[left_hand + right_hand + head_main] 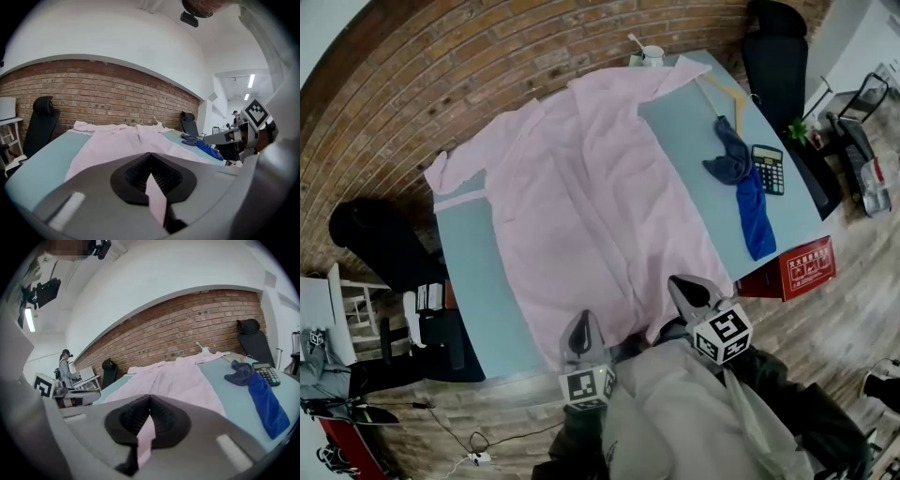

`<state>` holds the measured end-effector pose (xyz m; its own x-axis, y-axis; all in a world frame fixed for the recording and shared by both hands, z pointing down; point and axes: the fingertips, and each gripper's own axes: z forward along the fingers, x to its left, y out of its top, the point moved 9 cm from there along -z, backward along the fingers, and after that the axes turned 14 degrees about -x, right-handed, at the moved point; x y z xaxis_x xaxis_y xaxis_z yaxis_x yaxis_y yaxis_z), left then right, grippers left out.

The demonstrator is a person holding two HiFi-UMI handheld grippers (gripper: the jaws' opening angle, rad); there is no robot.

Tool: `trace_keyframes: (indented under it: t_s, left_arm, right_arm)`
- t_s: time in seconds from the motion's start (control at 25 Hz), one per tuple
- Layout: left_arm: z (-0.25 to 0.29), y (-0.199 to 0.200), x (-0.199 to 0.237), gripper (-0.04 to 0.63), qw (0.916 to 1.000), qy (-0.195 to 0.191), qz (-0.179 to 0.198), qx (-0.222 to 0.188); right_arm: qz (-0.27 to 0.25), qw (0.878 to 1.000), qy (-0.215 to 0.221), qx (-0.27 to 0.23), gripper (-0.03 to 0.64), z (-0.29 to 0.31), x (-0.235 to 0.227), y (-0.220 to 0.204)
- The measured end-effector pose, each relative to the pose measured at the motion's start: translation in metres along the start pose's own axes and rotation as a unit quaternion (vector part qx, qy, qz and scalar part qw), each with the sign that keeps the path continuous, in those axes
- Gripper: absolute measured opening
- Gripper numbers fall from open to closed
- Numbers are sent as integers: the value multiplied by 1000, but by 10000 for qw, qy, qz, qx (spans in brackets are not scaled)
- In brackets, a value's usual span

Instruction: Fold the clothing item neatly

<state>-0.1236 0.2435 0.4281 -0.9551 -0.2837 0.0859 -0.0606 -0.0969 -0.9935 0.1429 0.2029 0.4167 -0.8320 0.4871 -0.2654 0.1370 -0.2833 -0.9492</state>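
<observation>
Poking from cup (pixel 653 56) near shirt (pixel 581 197): stick (pixel 634 39).

The garment (pixel 581 187) is spread across the middle of the tabletop (pixel 478 272), its near hem clamped at the front edge in the left tool (pixel 584 321) and, further right, the right tool (pixel 682 286). Right of the garment a cloth (pixel 745 187) is laid, with a calculator (pixel 767 169) just beside it and a hanger (pixel 727 92) behind. A cup (pixel 651 54) is set at the far edge.

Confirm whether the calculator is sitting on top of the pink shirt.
No, the calculator lies on the bare table beside the blue cloth, clear of the pink shirt.
</observation>
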Motion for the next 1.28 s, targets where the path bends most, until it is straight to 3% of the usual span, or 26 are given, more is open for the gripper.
trace_keyframes:
  t_s: [0.4,0.48,0.6,0.64,0.72,0.8,0.88,1.0,1.12,1.2,1.28]
  left_arm:
    - [4,-4,39,8,9993,-280,-245,54]
    - [5,-1,46,8,9988,-369,-320,31]
    - [15,14,52,8,9980,-577,-249,-39]
    - [21,18,54,8,9976,-643,-228,-66]
    - [35,26,54,8,9973,-679,-251,-128]
    - [50,35,50,8,9975,-594,-314,-195]
    - [67,42,46,8,9981,-428,-357,-260]
    - [96,56,41,8,9986,-76,-421,-321]
    - [130,68,41,8,9979,172,-467,-407]
    - [158,73,42,8,9975,215,-433,-514]
    - [184,79,41,8,9973,273,-431,-522]
  right_arm:
    - [74,9957,-904,-165,0,-6,-2,0]
    - [318,9922,-1169,-286,0,-7,-9,12]
    - [1094,9799,-1502,-726,5,-4,-21,52]
    - [1156,9770,-1534,-930,66,0,-24,70]
    - [763,9790,-1509,-1143,81,12,-30,102]
    - [132,9825,-1486,-1118,81,28,-39,122]
    - [-189,9834,-1494,-1011,81,49,-54,134]
    - [-404,9871,-1398,-670,81,82,-80,150]
    - [-987,9874,-1230,-136,81,119,-104,169]
    - [-1102,9870,-1154,-207,81,145,-117,184]
    - [-856,9902,-1056,-333,81,169,-130,186]
